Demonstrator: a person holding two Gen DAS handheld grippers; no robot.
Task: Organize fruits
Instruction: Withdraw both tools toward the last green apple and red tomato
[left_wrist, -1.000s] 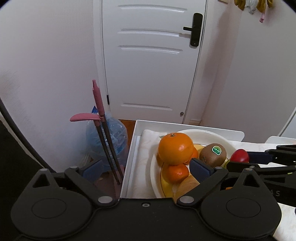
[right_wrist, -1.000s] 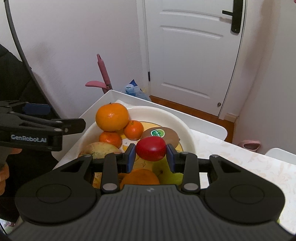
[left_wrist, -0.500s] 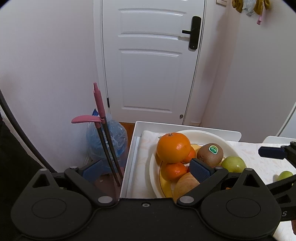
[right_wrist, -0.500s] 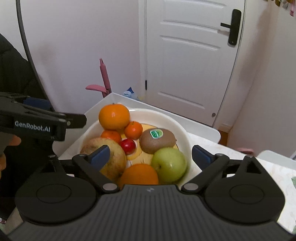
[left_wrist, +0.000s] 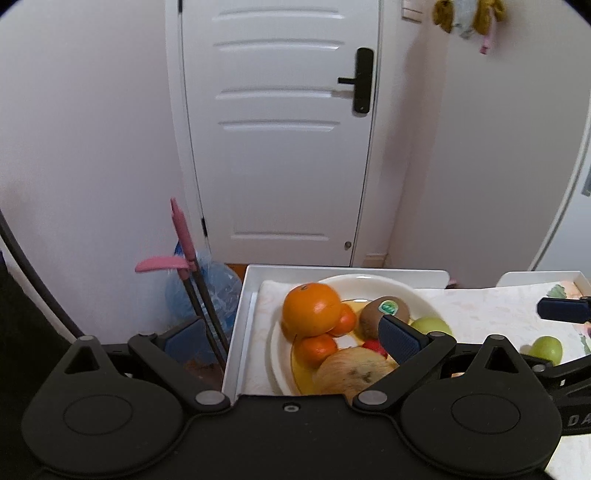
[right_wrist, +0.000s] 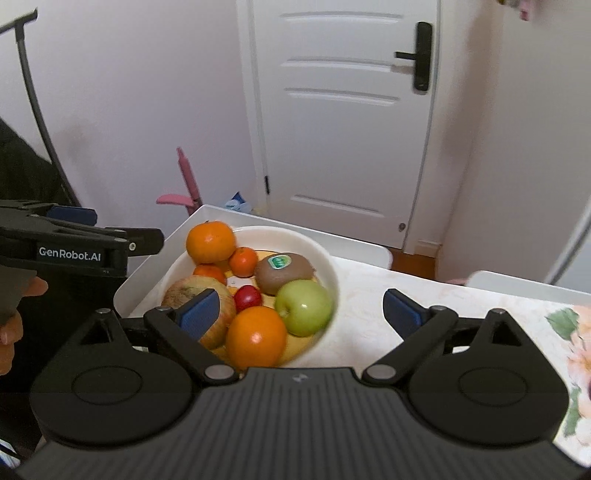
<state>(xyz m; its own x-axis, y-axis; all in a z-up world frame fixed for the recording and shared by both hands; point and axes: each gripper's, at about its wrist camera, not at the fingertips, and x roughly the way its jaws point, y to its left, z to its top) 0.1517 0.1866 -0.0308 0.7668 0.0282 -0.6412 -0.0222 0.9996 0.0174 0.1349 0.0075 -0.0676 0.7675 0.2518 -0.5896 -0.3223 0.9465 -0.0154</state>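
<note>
White bowl (right_wrist: 328, 266) at frame centre held oranges, kiwi (right_wrist: 283, 272), green apple (right_wrist: 303, 307). Right tool (right_wrist: 301, 314) spread, empty; left tool (left_wrist: 291, 338) spread, empty.

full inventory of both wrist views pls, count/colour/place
bowl: 1, white, yellow inside, on table near the left tray
large orange: 2, orange, one at bowl's far left, one at its near edge
small orange: 2, orange, bowl, beside the far large orange
kiwi: 1, brown, green sticker, bowl
green apple: 1, bowl, right side
russet apple: 1, tan-red, bowl, near left
small red fruit: 1, bowl centre
loose green fruit: 1, on tablecloth right of bowl
door: 1, white, black handle
left claw: open, empty
right claw: open, empty
</note>
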